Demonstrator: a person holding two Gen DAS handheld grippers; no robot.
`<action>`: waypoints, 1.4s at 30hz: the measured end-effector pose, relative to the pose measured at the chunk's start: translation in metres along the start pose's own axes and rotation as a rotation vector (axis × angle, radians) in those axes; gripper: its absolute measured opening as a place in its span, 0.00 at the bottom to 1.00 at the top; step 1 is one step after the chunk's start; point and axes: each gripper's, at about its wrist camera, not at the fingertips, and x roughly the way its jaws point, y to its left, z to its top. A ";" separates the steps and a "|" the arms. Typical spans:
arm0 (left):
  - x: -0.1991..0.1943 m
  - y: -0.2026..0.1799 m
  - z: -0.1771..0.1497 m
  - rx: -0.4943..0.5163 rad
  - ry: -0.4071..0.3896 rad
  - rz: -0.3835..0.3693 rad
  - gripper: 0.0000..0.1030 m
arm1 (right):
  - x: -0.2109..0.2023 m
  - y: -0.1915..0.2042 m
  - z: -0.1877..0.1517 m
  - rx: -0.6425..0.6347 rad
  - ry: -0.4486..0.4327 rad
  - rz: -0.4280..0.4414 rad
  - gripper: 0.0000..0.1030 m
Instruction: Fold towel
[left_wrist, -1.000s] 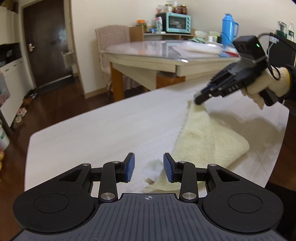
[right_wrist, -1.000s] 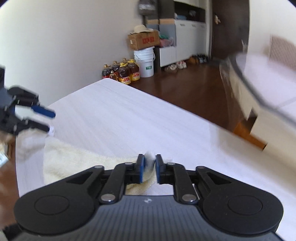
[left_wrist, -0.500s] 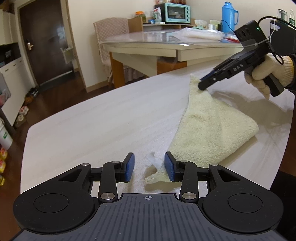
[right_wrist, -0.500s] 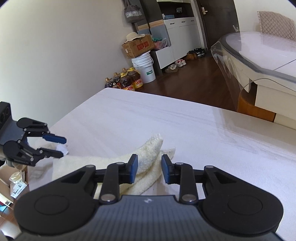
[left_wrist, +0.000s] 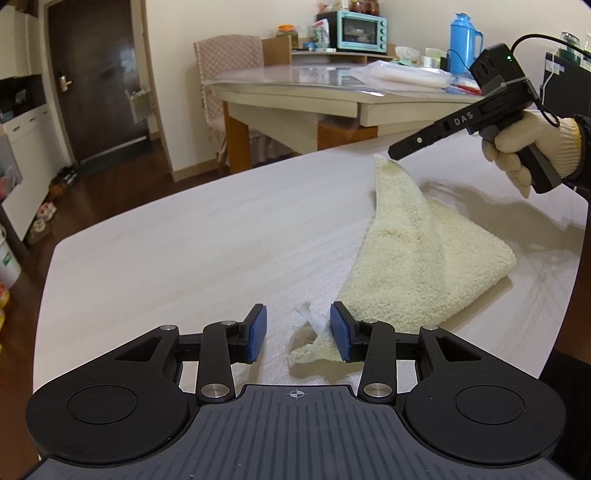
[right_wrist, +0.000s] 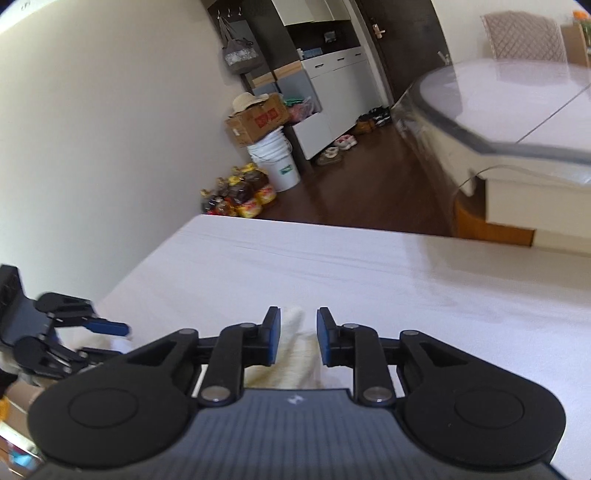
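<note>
A cream towel lies folded on the white table, one corner peaking upward at the far side. My left gripper is open just above the table, with the towel's near corner and its white tag between the blue pads. My right gripper is open, and the towel's far corner sits between and below its fingers. In the left wrist view the right gripper hangs just above that raised corner.
A dining table with a chair, a blue thermos and a toaster oven stands beyond the white table. Oil bottles, a bucket and a cardboard box sit on the floor by the wall. The table edge runs close on the left.
My right gripper has opened and let go of the towel corner, then lifted slightly. The towel corner has sunk toward the table. My left gripper stays open over the near corner.
</note>
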 end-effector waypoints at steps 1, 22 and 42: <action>0.000 0.000 0.000 0.000 0.000 0.000 0.42 | 0.002 0.001 0.001 -0.014 0.007 0.001 0.24; -0.001 -0.002 0.001 0.001 0.003 0.019 0.42 | -0.009 0.020 -0.004 -0.030 -0.034 -0.052 0.01; -0.001 -0.004 0.001 -0.006 0.001 0.038 0.43 | 0.026 0.035 -0.020 -0.071 0.044 -0.024 0.13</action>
